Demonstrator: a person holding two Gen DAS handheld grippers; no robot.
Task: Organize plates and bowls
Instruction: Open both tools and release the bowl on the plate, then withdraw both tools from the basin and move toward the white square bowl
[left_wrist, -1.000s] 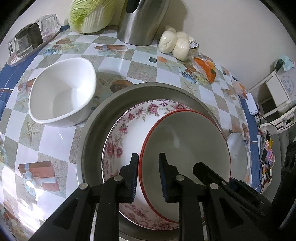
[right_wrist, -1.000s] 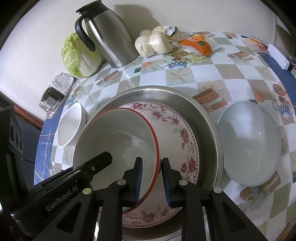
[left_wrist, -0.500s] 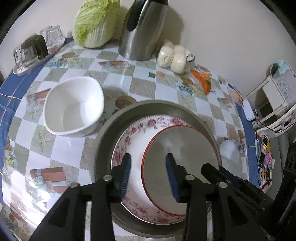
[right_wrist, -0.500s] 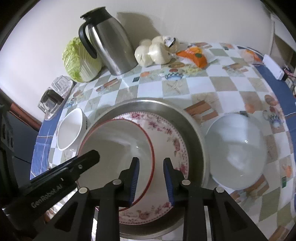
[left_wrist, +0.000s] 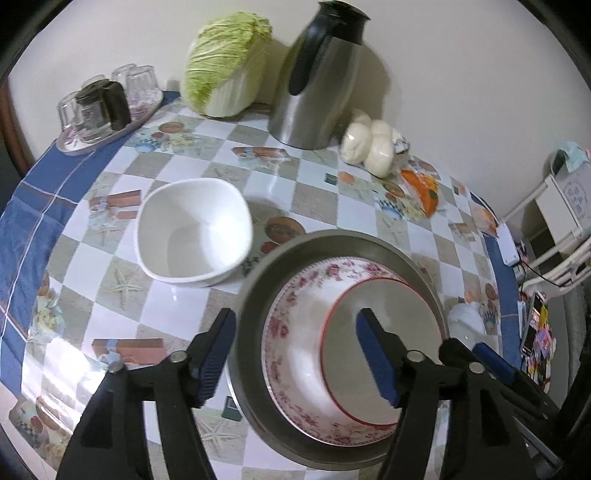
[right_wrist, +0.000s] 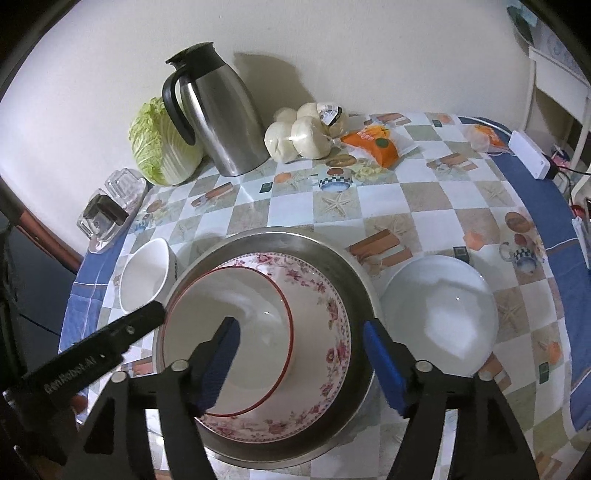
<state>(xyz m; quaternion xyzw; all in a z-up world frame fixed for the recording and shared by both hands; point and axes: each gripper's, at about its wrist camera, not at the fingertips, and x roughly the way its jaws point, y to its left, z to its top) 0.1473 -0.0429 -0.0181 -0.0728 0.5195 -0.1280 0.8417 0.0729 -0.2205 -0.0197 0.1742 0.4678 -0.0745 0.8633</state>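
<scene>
A red-rimmed white bowl (left_wrist: 380, 328) (right_wrist: 236, 317) sits inside a floral-rimmed bowl (left_wrist: 295, 325) (right_wrist: 325, 306), which sits in a large steel basin (left_wrist: 258, 291) (right_wrist: 347, 266). A square white bowl (left_wrist: 192, 229) (right_wrist: 146, 273) stands left of the basin. A round white bowl (right_wrist: 439, 314) stands right of it, barely seen in the left wrist view (left_wrist: 465, 321). My left gripper (left_wrist: 295, 354) is open and empty, raised over the basin's left rim. My right gripper (right_wrist: 301, 358) is open and empty above the nested bowls.
At the back stand a steel thermos jug (right_wrist: 218, 114) (left_wrist: 321, 81), a cabbage (left_wrist: 225, 62) (right_wrist: 159, 144), bagged buns (right_wrist: 303, 133) (left_wrist: 369, 147), an orange packet (right_wrist: 376, 142) and a tray of glasses (left_wrist: 99, 110) (right_wrist: 110, 206). A white chair (left_wrist: 554, 221) stands beyond the table's right edge.
Both grippers let go of the red-rimmed bowl's rim, opened wide and pulled back and up. The bowl stays nested in the floral bowl.
</scene>
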